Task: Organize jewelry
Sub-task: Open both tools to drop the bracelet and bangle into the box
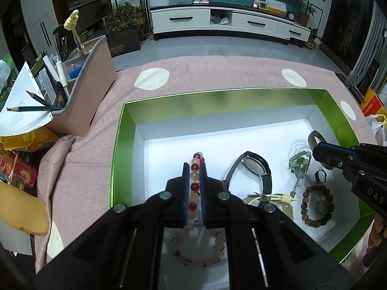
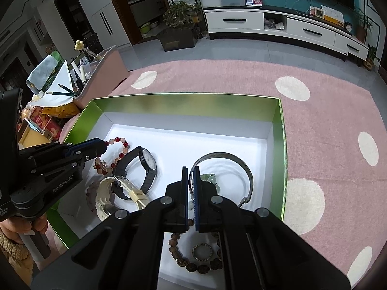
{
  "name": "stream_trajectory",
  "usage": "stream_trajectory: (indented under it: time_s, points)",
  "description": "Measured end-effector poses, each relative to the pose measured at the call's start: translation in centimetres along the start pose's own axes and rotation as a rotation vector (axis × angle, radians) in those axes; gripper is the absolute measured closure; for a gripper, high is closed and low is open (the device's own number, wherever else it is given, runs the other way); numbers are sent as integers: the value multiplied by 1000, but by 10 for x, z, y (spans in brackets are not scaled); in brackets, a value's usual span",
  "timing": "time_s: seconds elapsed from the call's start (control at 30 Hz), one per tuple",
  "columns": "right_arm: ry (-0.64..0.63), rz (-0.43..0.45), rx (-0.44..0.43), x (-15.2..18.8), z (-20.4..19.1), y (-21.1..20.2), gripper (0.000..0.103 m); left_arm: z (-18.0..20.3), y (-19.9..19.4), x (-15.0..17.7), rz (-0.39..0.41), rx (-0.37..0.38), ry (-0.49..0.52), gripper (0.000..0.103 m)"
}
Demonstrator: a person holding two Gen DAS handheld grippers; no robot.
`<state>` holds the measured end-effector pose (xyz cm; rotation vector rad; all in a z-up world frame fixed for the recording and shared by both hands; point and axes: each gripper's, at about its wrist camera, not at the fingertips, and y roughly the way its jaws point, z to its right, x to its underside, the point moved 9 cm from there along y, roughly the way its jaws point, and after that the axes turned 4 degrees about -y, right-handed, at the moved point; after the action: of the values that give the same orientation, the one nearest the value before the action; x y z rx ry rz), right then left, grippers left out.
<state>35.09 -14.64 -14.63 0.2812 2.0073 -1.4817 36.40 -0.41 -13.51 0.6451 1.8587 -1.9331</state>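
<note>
A green box (image 1: pixel 217 101) with a white floor holds the jewelry. My left gripper (image 1: pixel 194 165) is shut on a red and pink bead bracelet (image 1: pixel 197 155), which runs along between its fingers. From the right wrist view, the left gripper (image 2: pixel 105 145) holds those beads (image 2: pixel 116 141) at the box's left side. My right gripper (image 2: pixel 191 169) is shut on the rim of a silver bangle (image 2: pixel 225 155). A black watch (image 2: pixel 147 162), a cream watch (image 2: pixel 106 198), green jade beads (image 2: pixel 210 177) and a brown wooden bead bracelet (image 2: pixel 193 263) lie on the floor.
The box sits on a pink cloth with white dots (image 2: pixel 326 120). A pink organizer (image 1: pixel 89 77) with pens and pencils stands at the far left, with snack packs (image 1: pixel 19 171) and a yellow case (image 1: pixel 21 212) beside it. A pale pink bead bracelet (image 1: pixel 198 249) lies under my left gripper.
</note>
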Motion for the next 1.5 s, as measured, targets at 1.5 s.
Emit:
stream_trajectory:
  time_s: [1.5]
  points:
    - [-14, -12, 14, 5, 0, 1, 99, -4, 2, 4, -14, -38, 23, 96]
